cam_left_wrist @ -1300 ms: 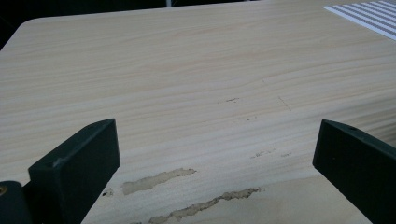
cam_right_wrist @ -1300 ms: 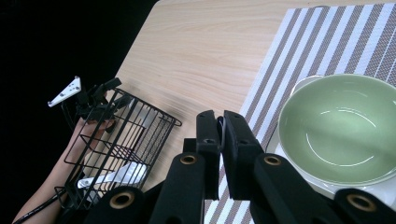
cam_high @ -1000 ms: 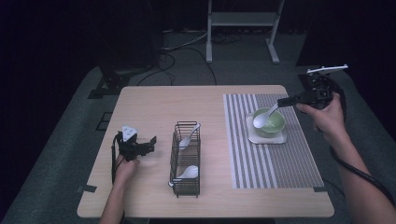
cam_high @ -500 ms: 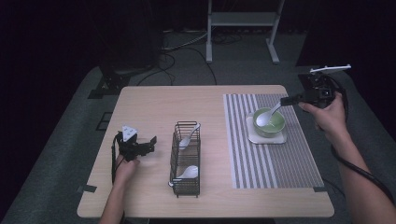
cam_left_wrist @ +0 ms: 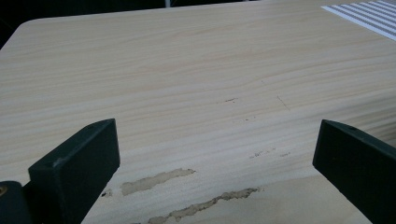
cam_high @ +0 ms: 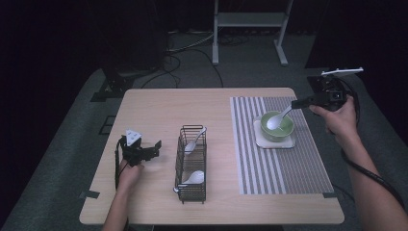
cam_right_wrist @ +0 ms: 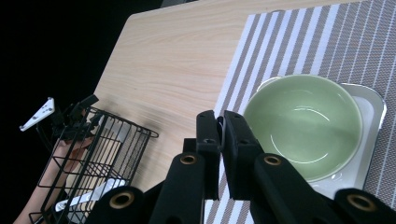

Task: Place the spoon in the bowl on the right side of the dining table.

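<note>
Two spoons (cam_high: 193, 178) in the high view's wire basket (cam_high: 192, 193).

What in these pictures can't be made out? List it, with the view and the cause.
- Spoon handle end, high view: covered by the right claw.
- Spoon in the right gripper view: shut jaws hide it; a thin white edge shows in between.
- Wire basket, right gripper view: cut off by the bottom edge.
- Basket spoons, high view: too small for detail.
</note>
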The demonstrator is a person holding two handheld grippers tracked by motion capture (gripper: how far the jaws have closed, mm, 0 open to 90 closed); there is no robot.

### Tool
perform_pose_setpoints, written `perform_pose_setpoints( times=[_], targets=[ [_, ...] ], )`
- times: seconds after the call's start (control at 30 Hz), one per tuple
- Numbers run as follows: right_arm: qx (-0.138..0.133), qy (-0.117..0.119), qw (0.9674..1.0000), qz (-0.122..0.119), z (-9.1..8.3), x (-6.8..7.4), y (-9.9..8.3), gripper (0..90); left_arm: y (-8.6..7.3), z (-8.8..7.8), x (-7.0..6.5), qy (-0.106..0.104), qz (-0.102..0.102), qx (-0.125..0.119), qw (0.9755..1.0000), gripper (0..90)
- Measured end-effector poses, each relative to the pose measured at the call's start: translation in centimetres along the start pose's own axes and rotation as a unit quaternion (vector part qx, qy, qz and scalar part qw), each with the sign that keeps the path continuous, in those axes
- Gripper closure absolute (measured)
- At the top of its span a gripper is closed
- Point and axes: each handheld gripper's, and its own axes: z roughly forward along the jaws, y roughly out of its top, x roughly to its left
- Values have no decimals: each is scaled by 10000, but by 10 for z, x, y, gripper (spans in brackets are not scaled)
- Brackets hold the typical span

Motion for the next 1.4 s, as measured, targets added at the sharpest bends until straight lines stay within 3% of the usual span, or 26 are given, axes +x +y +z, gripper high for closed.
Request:
perform_pose_setpoints(
  times=[1.4],
  targets=[
    [-27, -371, 9987, 359, 19, -34, 2, 852, 0, 0, -1, -9, 31, 6, 10000, 0]
  ],
)
